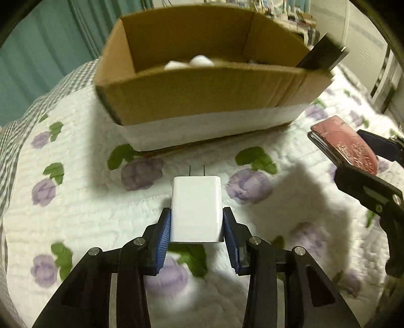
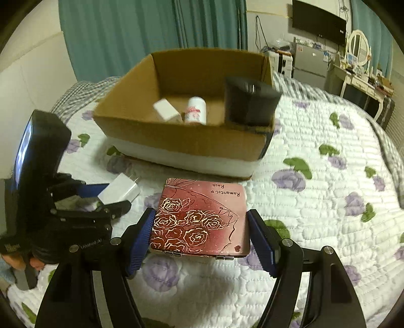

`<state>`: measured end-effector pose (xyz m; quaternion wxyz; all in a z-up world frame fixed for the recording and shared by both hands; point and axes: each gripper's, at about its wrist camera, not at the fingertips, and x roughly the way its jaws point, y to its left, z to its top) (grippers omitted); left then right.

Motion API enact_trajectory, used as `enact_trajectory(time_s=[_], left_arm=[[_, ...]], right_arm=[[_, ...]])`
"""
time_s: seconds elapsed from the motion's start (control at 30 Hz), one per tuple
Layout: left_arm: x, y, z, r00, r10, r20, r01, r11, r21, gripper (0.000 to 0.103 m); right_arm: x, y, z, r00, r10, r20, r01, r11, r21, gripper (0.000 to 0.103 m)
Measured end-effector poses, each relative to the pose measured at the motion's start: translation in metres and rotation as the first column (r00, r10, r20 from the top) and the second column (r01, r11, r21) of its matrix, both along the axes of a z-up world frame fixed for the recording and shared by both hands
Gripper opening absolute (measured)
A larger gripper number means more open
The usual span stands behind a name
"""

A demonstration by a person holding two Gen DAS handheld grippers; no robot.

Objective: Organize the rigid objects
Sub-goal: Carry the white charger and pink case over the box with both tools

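A white charger plug (image 1: 195,201) with two prongs pointing toward the box sits between the blue pads of my left gripper (image 1: 197,222), which is shut on it just above the quilt. In the right wrist view, my right gripper (image 2: 200,227) is shut on a flat red tin printed with roses (image 2: 199,214), its pads pressing on both long sides. An open cardboard box (image 2: 181,136) stands just beyond both grippers. It holds a white bottle (image 2: 195,109), a small white box (image 2: 166,108) and a black pouch-like object (image 2: 250,103). The red tin (image 1: 346,143) also shows at the right of the left wrist view.
Everything rests on a bed with a white quilt printed with purple flowers (image 2: 315,201). Teal curtains (image 2: 126,32) hang behind the box. A desk with a round mirror (image 2: 358,48) and a wall screen (image 2: 318,22) stand at the far right. A hand (image 2: 15,262) holds the left gripper.
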<state>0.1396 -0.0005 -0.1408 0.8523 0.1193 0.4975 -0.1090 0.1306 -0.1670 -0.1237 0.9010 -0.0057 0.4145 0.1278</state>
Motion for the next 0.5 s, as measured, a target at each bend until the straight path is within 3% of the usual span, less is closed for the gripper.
enact_trajectory(time_s=[0.3,0.5], left_arm=[[-0.046,-0.013,0.061,0.996,0.026,0.091,-0.020,0.998,-0.067,0.040],[-0.048,-0.009,0.110,0.984,0.051,0.168,-0.033,0.994,-0.106,0.040]], right_arm=[[-0.031,-0.001,0.049,0.998,-0.007,0.062,0.007,1.000,-0.009,0.072],[-0.043,-0.002,0.095,0.992,-0.004,0.128,0.008,1.000,-0.026,0.072]])
